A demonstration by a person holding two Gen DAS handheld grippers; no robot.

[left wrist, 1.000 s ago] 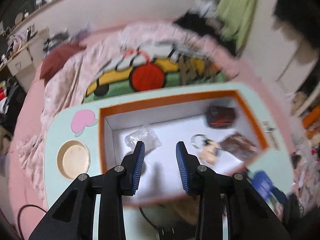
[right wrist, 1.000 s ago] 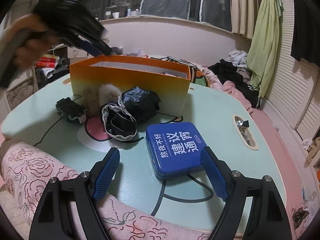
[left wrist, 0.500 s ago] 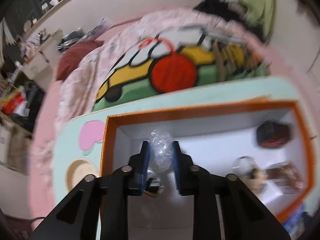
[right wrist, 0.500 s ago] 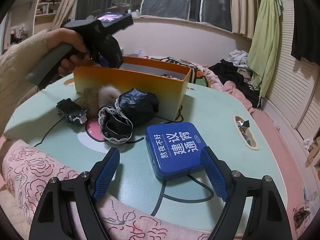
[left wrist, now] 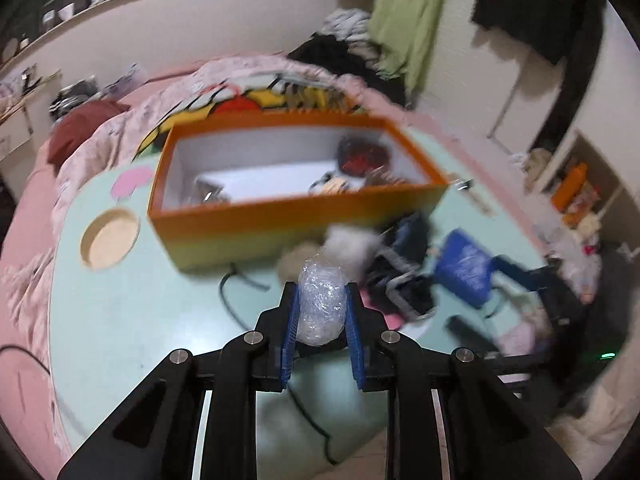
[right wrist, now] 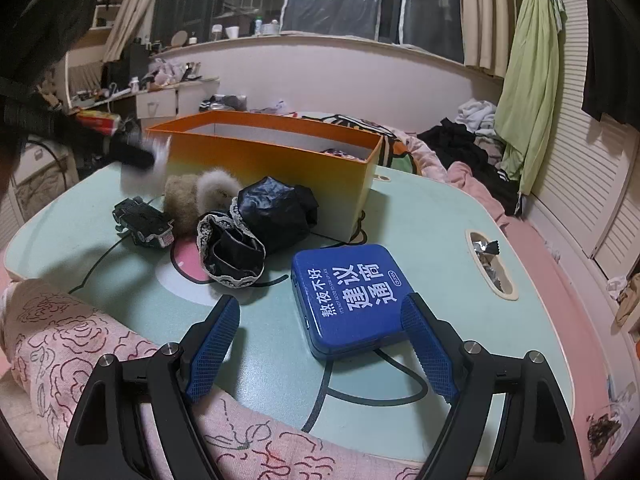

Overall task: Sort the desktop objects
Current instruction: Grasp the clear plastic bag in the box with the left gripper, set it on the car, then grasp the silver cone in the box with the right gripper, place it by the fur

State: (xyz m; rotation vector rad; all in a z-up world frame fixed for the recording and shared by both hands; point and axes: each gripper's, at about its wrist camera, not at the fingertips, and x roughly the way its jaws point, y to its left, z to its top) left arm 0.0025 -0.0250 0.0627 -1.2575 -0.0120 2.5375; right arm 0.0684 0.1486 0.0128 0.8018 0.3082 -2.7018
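Note:
My left gripper (left wrist: 323, 296) is shut on a crumpled wad of clear plastic (left wrist: 320, 280), held above the mint-green table (left wrist: 132, 320) in front of the orange box (left wrist: 304, 220). The box holds a dark red pouch (left wrist: 362, 156) and some small items. In the right wrist view the left gripper (right wrist: 136, 156) is a blur at the left end of the orange box (right wrist: 272, 160). My right gripper (right wrist: 320, 306) stands open low over the table's near edge, its fingers on either side of a blue tin (right wrist: 352, 296) without touching it.
In front of the box lie two furry pom-poms (right wrist: 200, 196), a black crumpled bag (right wrist: 276, 208), a black lace-trimmed cloth (right wrist: 232, 248) and a small black toy (right wrist: 142, 222). A round cup recess (left wrist: 110, 238) is at the table's left, an oval recess with wrappers (right wrist: 490, 264) at its right. Pink bedding surrounds the table.
The left gripper shut on the plastic wad inside the box, then carried it out and back over the table in front of the box. The right gripper stayed still.

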